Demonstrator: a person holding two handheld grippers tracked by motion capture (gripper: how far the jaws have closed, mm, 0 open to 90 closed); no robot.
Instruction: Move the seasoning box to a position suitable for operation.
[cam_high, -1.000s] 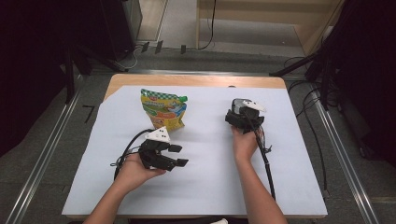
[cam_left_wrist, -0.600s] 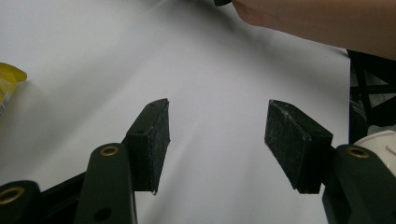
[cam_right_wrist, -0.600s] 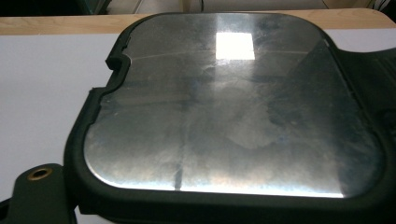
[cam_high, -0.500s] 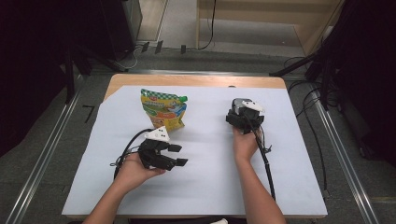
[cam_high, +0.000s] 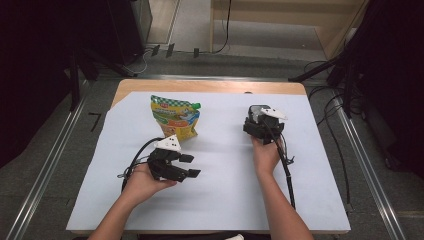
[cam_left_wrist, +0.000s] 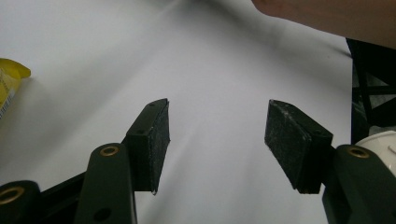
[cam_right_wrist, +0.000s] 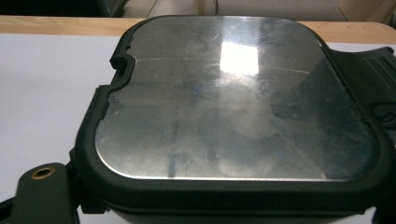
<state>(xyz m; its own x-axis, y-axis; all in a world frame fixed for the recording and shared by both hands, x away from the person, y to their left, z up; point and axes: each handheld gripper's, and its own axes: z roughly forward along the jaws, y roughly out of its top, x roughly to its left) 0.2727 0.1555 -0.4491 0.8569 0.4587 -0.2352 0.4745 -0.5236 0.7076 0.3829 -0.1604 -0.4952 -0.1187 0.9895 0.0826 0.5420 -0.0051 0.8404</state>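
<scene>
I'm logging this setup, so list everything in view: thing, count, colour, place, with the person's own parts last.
snack bag: one, yellow and green with orange print, lying on the far left part of the sheet, apart from both grippers.
scale: one, black body with a shiny metal top, on the far right part of the sheet, right in front of the right gripper.
sheet: one, white, covering most of the table.
table: one, wooden, its edge showing beyond the sheet.
left gripper: one, black with a grey plate, held low over the near left of the sheet, jaws open and empty.
right gripper: one, black with a grey plate, at the scale; jaw state unclear.
hands: two, one on each gripper.
</scene>
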